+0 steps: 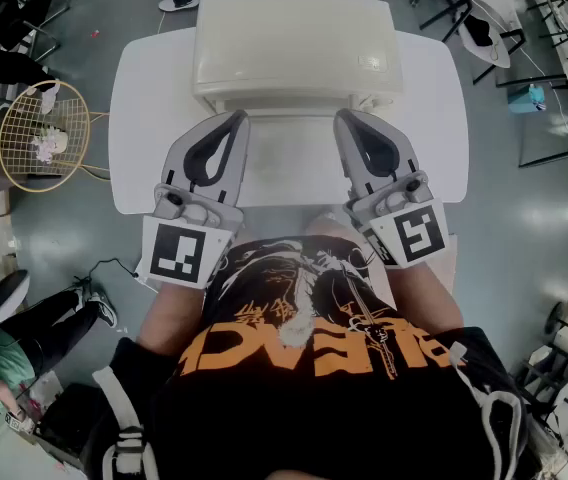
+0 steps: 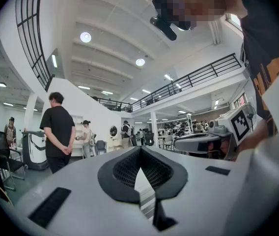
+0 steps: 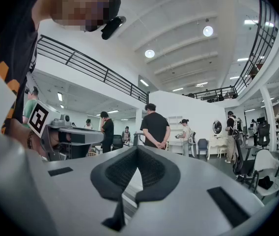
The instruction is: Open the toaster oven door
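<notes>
Toaster oven (image 1: 297,48) sits just beyond clenched, empty left gripper (image 1: 238,117) and right gripper (image 1: 343,116).

Toaster oven (image 1: 297,48) on table (image 1: 144,118), left gripper (image 1: 238,118) and right gripper (image 1: 343,118) side by side before it

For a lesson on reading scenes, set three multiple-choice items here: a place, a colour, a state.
1. Where is the toaster oven? A on the white table B on the floor C on a chair
2. Its colour? A black B cream C red
3. The left gripper and right gripper are: A both open B both shut, empty C gripping the door
Answers: 1 A, it stands at the table's far edge; 2 B, its top looks cream; 3 B, each gripper's tips meet on nothing.
</notes>
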Demonstrator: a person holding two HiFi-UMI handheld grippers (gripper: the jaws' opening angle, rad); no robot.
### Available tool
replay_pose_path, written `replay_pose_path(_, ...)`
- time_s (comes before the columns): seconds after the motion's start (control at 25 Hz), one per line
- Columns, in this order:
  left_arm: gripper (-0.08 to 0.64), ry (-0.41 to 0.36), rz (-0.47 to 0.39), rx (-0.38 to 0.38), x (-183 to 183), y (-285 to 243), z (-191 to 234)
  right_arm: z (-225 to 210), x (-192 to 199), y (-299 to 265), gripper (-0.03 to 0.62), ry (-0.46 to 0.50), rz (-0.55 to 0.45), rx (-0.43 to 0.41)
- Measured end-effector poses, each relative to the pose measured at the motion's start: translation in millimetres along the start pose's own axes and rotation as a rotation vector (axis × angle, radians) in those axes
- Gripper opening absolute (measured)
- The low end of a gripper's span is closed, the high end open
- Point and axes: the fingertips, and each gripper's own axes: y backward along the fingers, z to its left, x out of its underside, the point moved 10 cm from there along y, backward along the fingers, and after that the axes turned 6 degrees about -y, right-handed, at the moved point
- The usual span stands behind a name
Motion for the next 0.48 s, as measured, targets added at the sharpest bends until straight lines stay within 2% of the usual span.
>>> replay_pose_path(0.48,0.018,-0.006,0.003,-0.008,0.3,0.9,2.9,-3.0,2.7,-2.3,0.014,-0.006,-0.004,-0.001)
